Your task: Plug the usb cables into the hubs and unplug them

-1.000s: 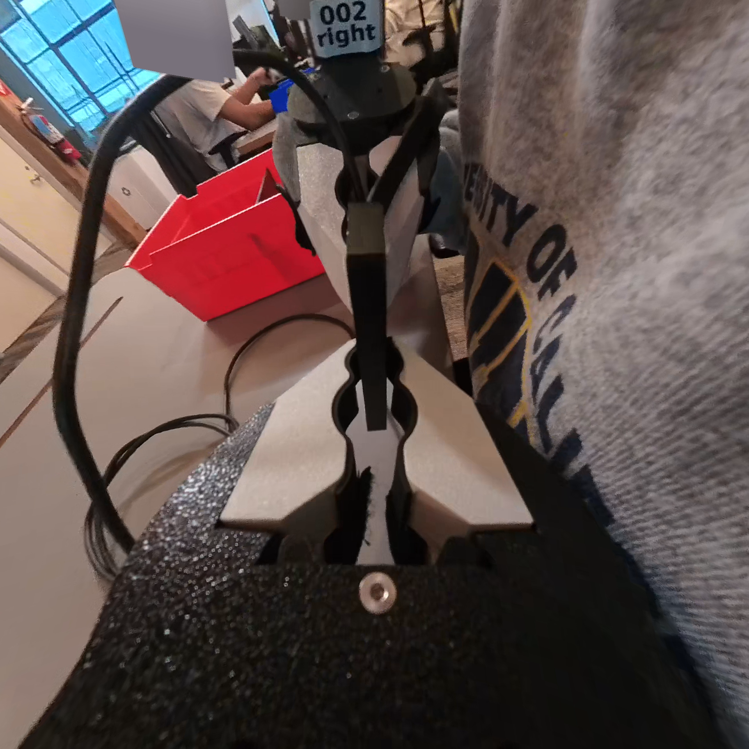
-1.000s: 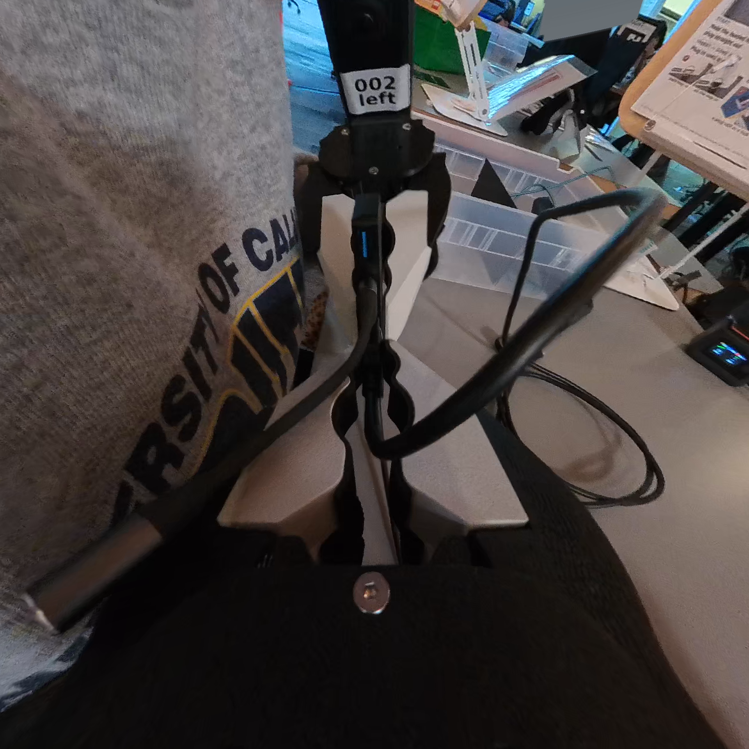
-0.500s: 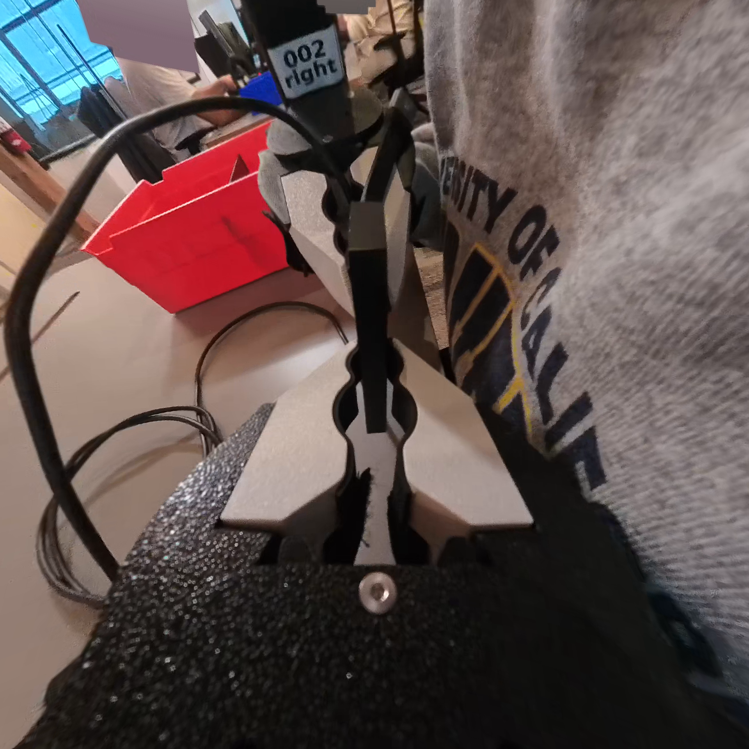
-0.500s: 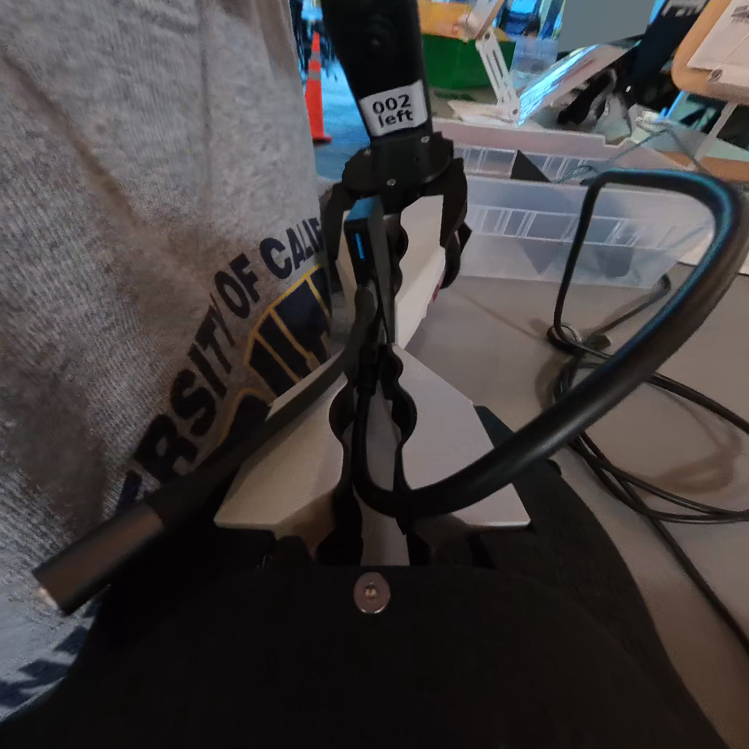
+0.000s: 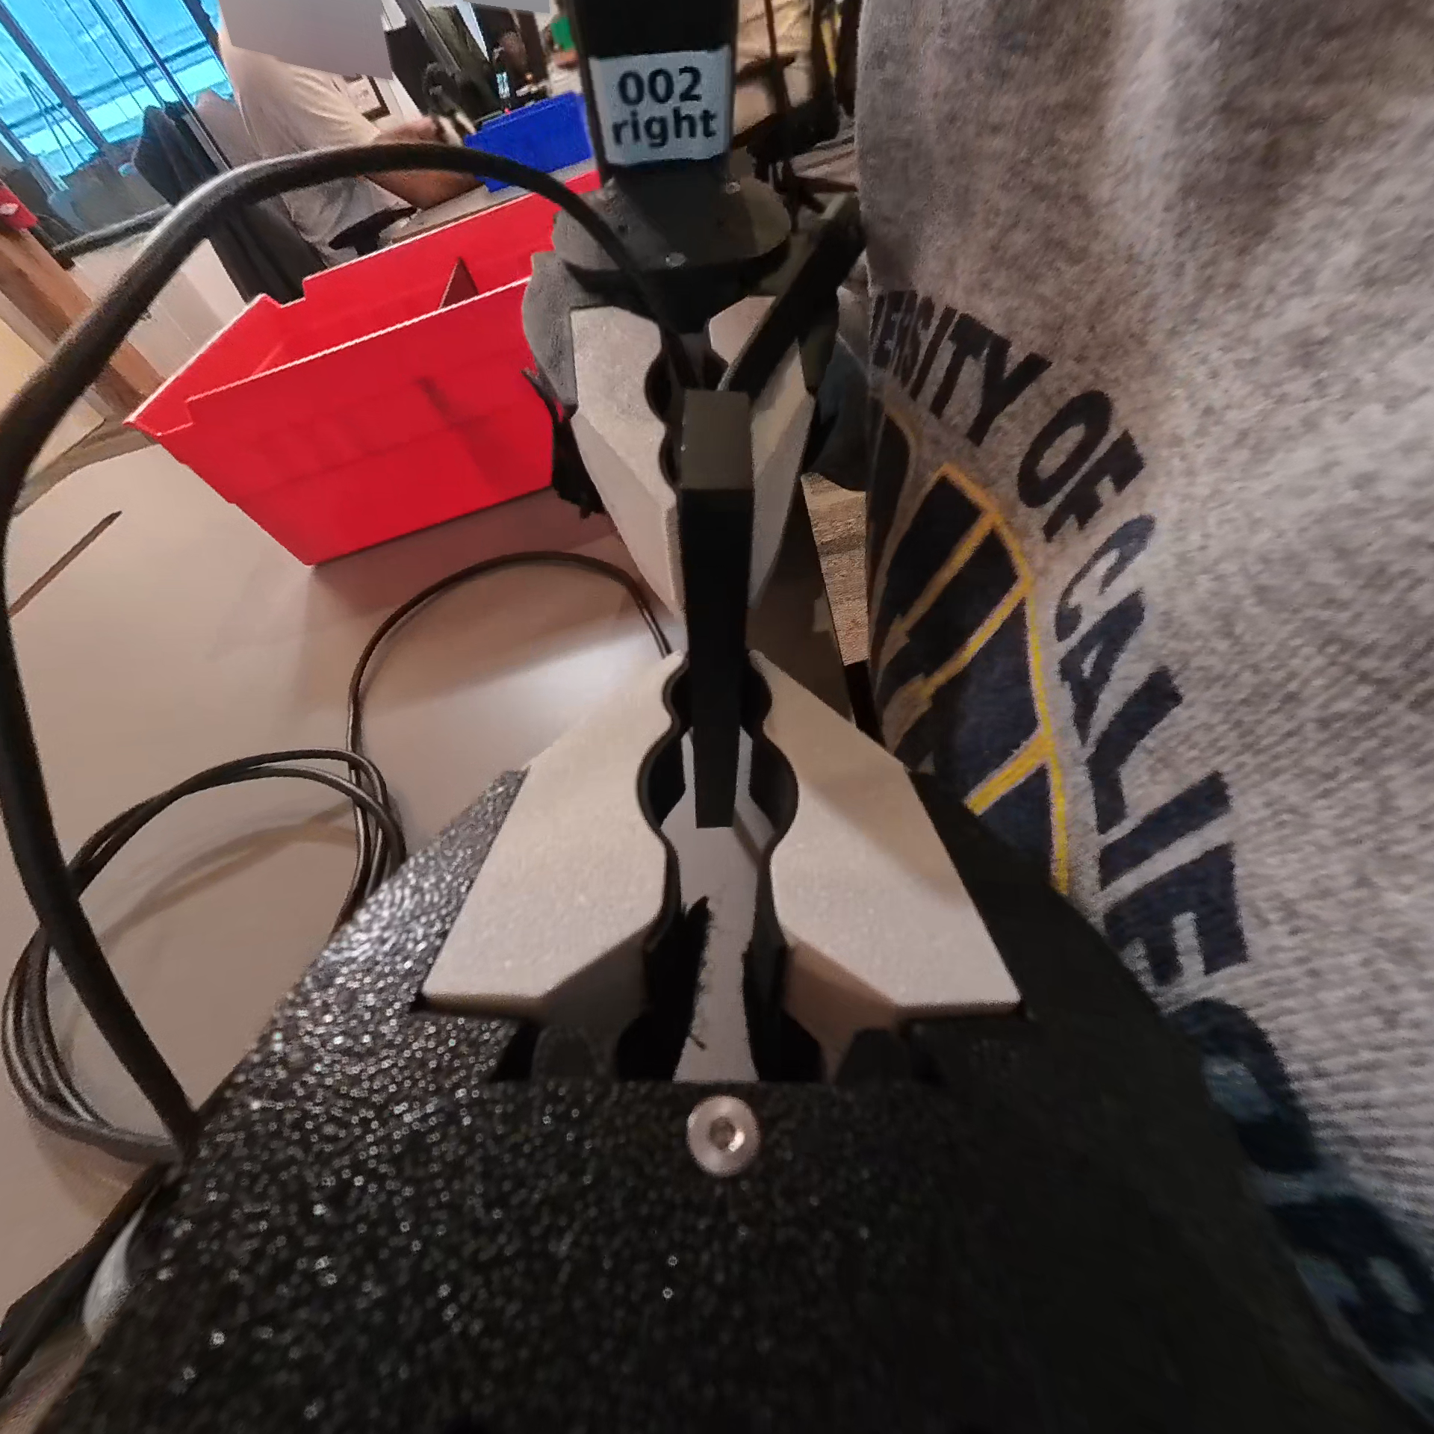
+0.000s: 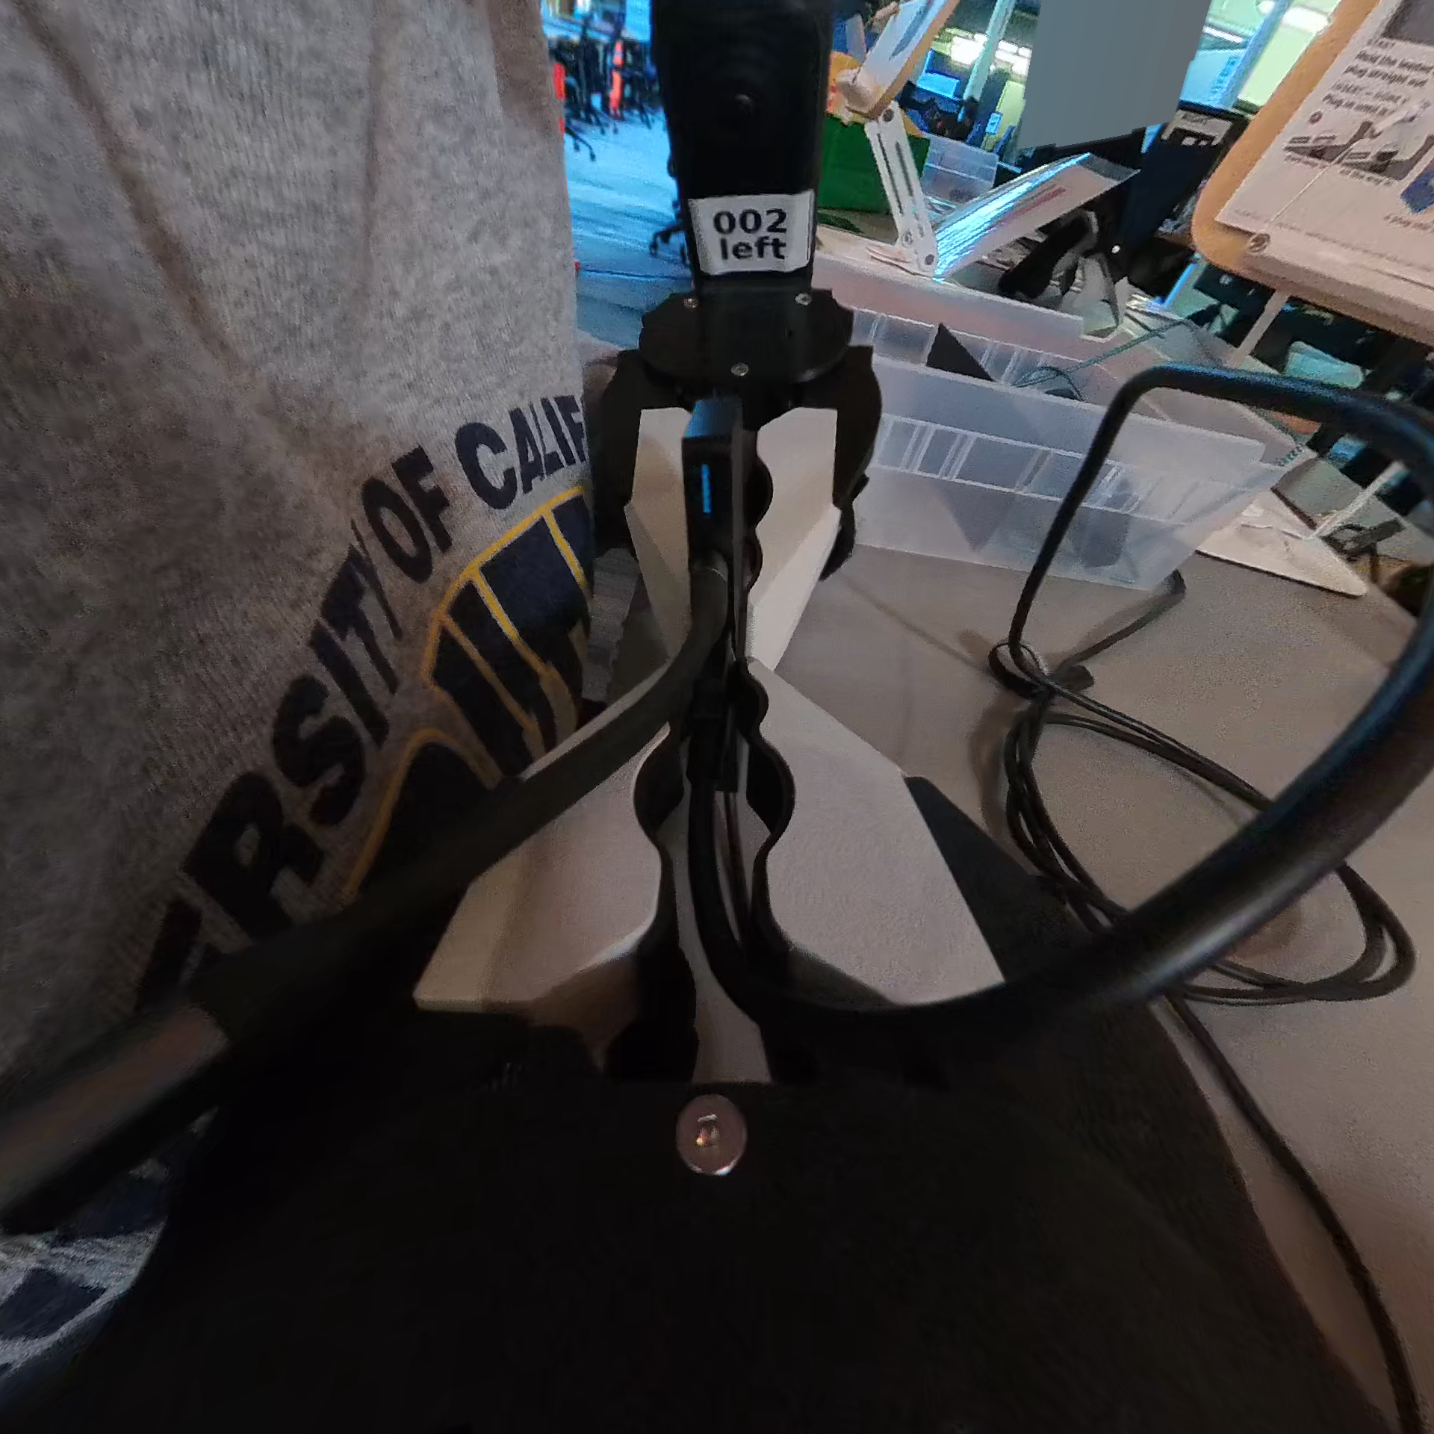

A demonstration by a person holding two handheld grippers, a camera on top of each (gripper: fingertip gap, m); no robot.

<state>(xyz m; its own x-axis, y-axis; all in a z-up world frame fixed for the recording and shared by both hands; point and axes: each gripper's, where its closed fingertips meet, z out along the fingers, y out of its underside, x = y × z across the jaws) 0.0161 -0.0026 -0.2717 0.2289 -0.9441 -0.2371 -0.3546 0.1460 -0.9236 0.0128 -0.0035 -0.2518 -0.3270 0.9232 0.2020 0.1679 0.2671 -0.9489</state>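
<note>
1. The left hand-held gripper (image 5: 718, 745) is closed on the hub (image 5: 714, 590), a slim black bar held upright between its grey fingers (image 5: 574, 869).
2. Facing it just beyond the hub, the right hand-held gripper (image 6: 722, 745) is clamped on a black usb cable (image 6: 1280, 877) whose plug end meets the hub's lower end; whether the plug is fully seated cannot be told.
3. The cable arcs out from the hub in a wide loop, then drops to loose coils (image 6: 1210, 838) on the desk (image 5: 194, 636).
4. A second thick lead (image 6: 465, 822) runs from the hub's base towards the person's grey printed sweatshirt (image 5: 1164, 465), which crowds one side of the hub.
5. Beyond the hub stand a red bin (image 5: 372, 434) in the left wrist view and a clear plastic bin (image 6: 1047, 465) in the right wrist view.
6. Against half a second ago, both grips are unchanged; the red bin sits nearer the hub in the left wrist view, and the cable loop swings wider.
</note>
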